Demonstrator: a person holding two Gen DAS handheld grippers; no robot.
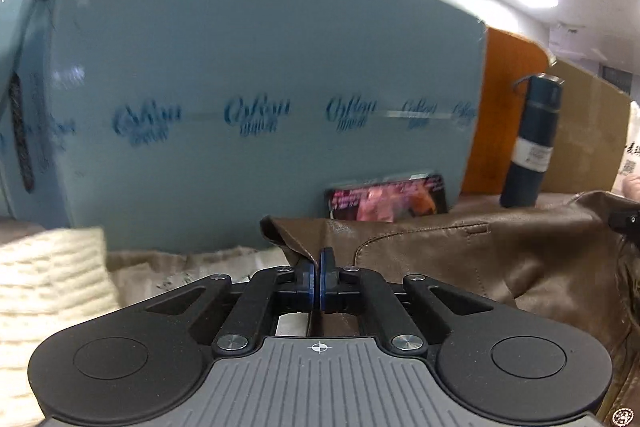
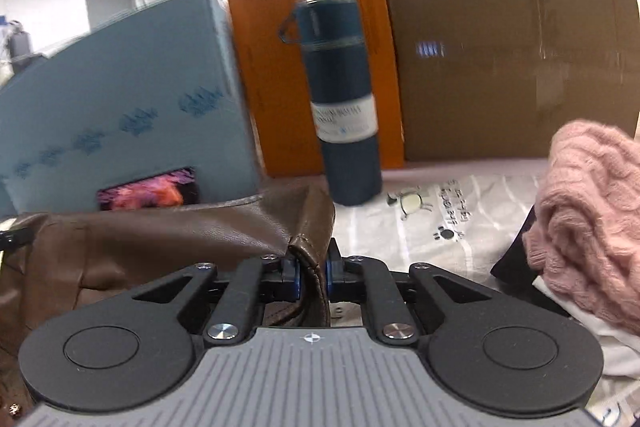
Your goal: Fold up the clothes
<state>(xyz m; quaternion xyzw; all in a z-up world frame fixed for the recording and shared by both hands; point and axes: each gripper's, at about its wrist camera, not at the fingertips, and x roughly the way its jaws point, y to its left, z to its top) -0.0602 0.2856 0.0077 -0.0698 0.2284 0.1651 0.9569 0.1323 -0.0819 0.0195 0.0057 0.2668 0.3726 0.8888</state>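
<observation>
A brown leather jacket (image 1: 480,259) lies spread across the table; it also shows in the right wrist view (image 2: 160,239). My left gripper (image 1: 319,267) is shut on the jacket's left edge, a thin fold pinched between its blue pads. My right gripper (image 2: 313,267) is shut on a thick seamed edge of the jacket at its right side. The other gripper's black tip (image 1: 624,221) shows at the far right of the left wrist view.
A dark blue thermos (image 2: 344,99) stands behind the jacket, also seen in the left wrist view (image 1: 530,143). A blue board (image 1: 260,87), an orange panel (image 2: 272,67) and a cardboard box (image 2: 512,55) stand at the back. A cream knit (image 1: 44,291) lies left, a pink knit (image 2: 588,219) right. A patterned cloth (image 2: 440,223) covers the table.
</observation>
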